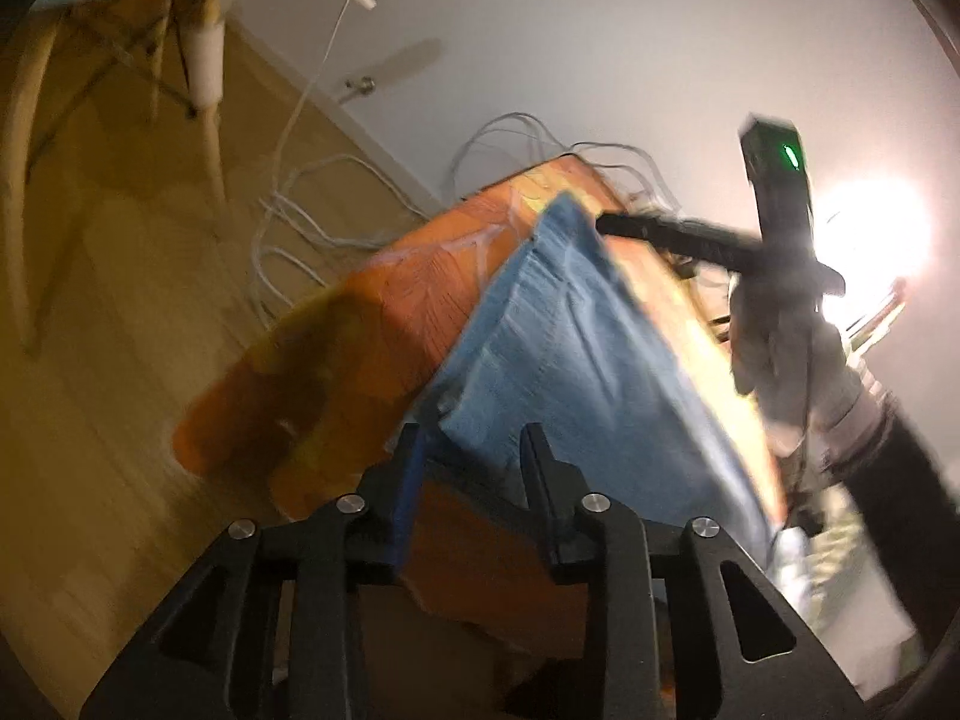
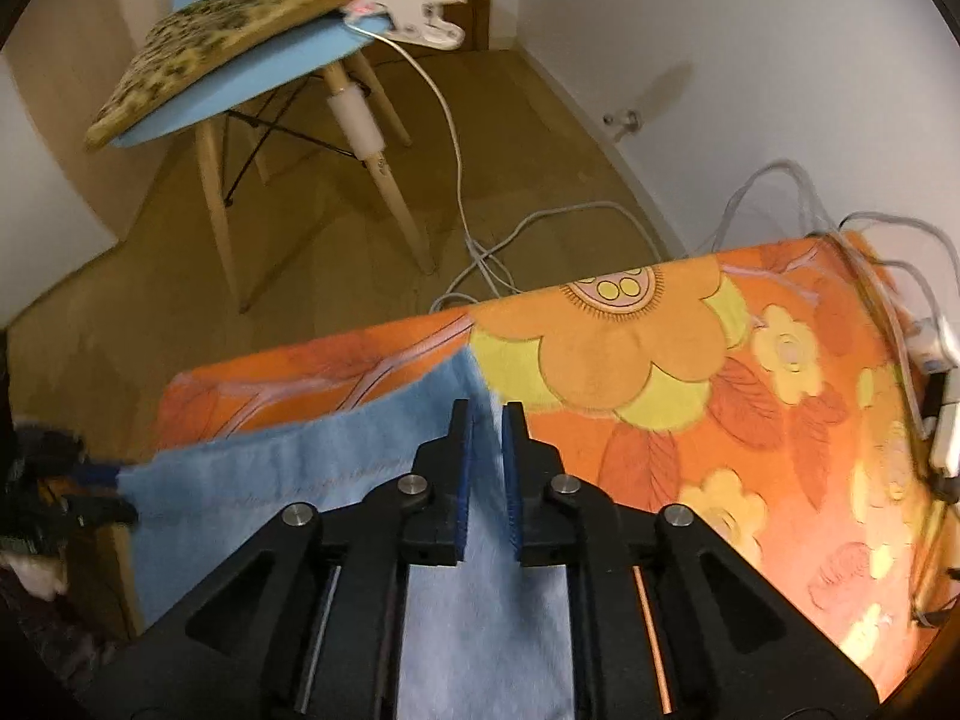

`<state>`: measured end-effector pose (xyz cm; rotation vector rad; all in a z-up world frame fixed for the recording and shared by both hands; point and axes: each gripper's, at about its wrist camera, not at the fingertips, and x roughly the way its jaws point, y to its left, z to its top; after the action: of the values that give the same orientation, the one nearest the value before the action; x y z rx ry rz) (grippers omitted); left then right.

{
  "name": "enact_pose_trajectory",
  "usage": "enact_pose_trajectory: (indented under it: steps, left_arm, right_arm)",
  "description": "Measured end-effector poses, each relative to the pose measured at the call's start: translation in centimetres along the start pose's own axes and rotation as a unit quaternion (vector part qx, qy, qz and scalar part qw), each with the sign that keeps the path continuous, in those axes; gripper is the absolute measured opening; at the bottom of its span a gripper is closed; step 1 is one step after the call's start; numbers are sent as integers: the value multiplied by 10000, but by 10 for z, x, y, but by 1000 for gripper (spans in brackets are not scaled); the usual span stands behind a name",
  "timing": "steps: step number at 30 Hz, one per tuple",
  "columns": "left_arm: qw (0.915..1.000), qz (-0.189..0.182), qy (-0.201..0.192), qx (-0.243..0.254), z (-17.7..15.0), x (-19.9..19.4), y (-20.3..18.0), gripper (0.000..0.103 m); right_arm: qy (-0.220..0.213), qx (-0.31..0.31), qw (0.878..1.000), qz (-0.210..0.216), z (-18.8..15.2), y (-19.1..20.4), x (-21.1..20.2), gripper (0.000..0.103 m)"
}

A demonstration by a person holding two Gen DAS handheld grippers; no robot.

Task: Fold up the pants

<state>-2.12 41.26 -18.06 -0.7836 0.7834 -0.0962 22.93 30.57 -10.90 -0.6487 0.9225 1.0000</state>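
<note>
The blue pants [image 2: 312, 474] lie on a table under an orange floral cloth [image 2: 690, 408]. In the right wrist view my right gripper [image 2: 486, 414] has its jaws a narrow gap apart, astride the pants' top corner. My left gripper [image 2: 78, 486] shows at the far left edge, at the pants' other end. In the left wrist view the left gripper [image 1: 474, 438] is open with the corner of the pants [image 1: 558, 336] between its fingers. The right gripper [image 1: 606, 222] reaches in from the right to the pants' far corner.
A blue chair [image 2: 252, 66] with a patterned cushion stands on the wooden floor beyond the table. A white clip lamp [image 2: 420, 12] hangs on it. White cables [image 2: 480, 240] trail over the floor and up the table's right edge. A bright lamp [image 1: 870, 234] glares at right.
</note>
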Motion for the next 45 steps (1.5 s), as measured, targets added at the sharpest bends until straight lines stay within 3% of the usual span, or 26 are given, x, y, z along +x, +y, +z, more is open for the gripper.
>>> enact_pose_trajectory:
  steps: [3, 10, 12, 20, 23, 27, 30, 32, 34, 40, 45]
  left_arm:
    - [9998, -80, 114, -117, -5, 5, 5, 60]
    - [9945, -526, 294, -862, -12, 35, 26, 62]
    - [9934, -613, 230, -942, -12, 35, 28, 67]
    - [9904, -732, 54, -1171, -2, 39, 36, 67]
    - [9907, -723, -84, -1153, -3, 37, 32, 63]
    - [9925, -597, -273, -1029, -2, 28, 27, 36]
    - [9959, -370, -418, -716, -1, 18, 15, 19]
    - [9980, -163, -512, -346, 1, 11, 1, 17]
    - [9981, -110, -601, -63, 2, 5, -11, 15]
    - [9933, -28, -735, 890, 3, -5, -50, 14]
    - [9878, -4, -690, 1393, -1, -4, -69, 13]
  right_arm:
    - [-3, -153, 9997, 185, -19, 18, -18, 12]
    - [53, -162, 9994, 297, -48, 33, -43, 12]
    - [71, -85, 9994, 323, -50, 30, -47, 12]
    - [-14, -63, 9988, 489, -42, 38, -48, 12]
    - [0, -174, 9985, 526, -39, 46, -44, 12]
    - [63, -156, 9983, 558, -37, 39, -39, 12]
    - [254, 245, 9968, 724, -32, 18, -28, 13]
    - [359, 572, 9943, 829, -27, 6, -23, 25]
    - [464, 907, 9907, 899, -20, -1, -20, 45]
    - [777, 1243, 9847, 941, 4, 17, -9, 57]
    - [1314, 1609, 9742, 881, 24, 35, 19, 57]
